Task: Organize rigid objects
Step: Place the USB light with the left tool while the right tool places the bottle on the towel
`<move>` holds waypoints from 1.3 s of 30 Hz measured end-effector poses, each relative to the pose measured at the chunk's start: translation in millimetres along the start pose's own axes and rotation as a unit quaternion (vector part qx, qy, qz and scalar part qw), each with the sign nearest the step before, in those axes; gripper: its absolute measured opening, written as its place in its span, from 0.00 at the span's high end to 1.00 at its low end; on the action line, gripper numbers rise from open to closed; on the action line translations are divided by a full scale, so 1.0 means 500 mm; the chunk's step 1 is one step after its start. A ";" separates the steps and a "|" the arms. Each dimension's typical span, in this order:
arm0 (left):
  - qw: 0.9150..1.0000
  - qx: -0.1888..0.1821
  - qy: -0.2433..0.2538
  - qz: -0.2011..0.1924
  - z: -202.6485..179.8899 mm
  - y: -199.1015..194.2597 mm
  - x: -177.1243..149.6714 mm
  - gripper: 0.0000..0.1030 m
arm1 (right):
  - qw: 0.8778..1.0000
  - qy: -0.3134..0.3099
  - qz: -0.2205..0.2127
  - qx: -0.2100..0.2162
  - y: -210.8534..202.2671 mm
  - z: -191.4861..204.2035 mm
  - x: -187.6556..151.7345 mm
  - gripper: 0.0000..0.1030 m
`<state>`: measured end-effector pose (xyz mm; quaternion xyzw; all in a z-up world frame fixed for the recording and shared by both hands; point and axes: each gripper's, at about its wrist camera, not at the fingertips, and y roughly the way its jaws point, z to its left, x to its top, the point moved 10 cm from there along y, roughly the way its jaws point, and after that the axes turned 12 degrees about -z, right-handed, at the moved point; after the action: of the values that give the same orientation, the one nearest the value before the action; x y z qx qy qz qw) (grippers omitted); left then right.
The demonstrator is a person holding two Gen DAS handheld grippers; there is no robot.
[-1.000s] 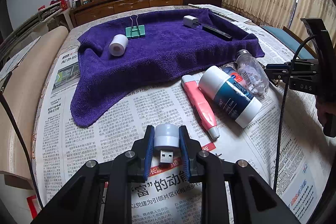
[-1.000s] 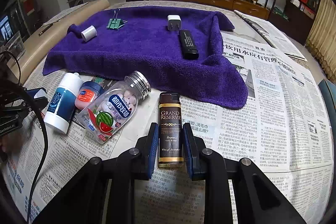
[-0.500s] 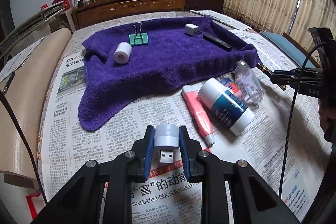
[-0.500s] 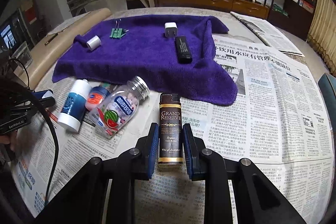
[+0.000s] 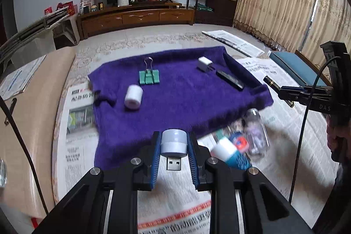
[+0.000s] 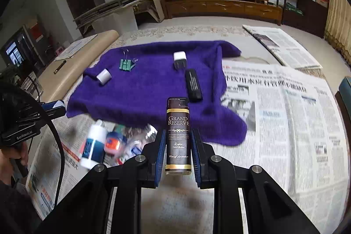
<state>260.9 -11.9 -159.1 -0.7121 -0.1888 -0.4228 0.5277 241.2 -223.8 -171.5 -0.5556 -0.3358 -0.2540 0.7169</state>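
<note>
1. Nearest, left wrist view: left gripper [image 5: 174, 154] clamped on small USB night-light [image 5: 174, 144], white-grey dome forward, plug pointing back toward cam. Held clear above newspaper [image 5: 83, 159], at near edge of towel.
2. Right wrist view: right gripper [image 6: 178, 151] clenched on dark brown "Grand Reserve" lighter-shaped item [image 6: 177, 135], upright between pads, top sticking up past fingertips. Also off the surface, by the look of it.
3. Just beyond, on the newspaper, not yet sorted: white/blue tube-bottle [image 5: 229, 152], small blue tin w/ red label [image 5: 239, 142], clear plastic bottle [image 5: 255, 133] lying on its side. All blurred; bunched close together, touching or nearly, can't tell which.
4. Mid-distance: purple towel [image 5: 186, 102] spread over the paper, apparently the drop zone.
5. Already on towel, well apart from each other: white roll [image 5: 133, 97], green binder clip [image 5: 149, 77], white charger plug [image 5: 205, 64], black flat stick-like device [image 5: 229, 80] just beside the plug.
6. Progress est.: four items placed, two in transit, three or so left on paper. Roughly halfway.
7. Next, probably: set both held items in free towel space, then back for the bottle cluster.
</note>
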 end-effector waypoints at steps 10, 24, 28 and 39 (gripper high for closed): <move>1.000 0.002 -0.004 0.012 0.047 0.107 0.056 0.78 | 1.000 -0.014 -0.008 0.018 0.103 0.023 0.113 0.78; 0.998 -0.015 0.015 0.056 0.030 0.215 0.022 0.78 | 0.997 -0.045 0.052 0.029 0.249 0.044 0.069 0.78; 0.997 -0.014 0.026 0.067 0.025 0.230 0.013 0.78 | 0.996 -0.059 0.065 0.026 0.267 0.051 0.054 0.78; 0.994 -0.010 0.060 0.088 0.022 0.232 -0.004 0.78 | 0.992 -0.091 0.082 0.021 0.276 0.057 0.036 0.77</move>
<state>347.3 -45.0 -230.3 -0.7043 -0.0887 -0.4185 0.5665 348.6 -160.9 -239.6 -0.5866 -0.3583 -0.1361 0.7134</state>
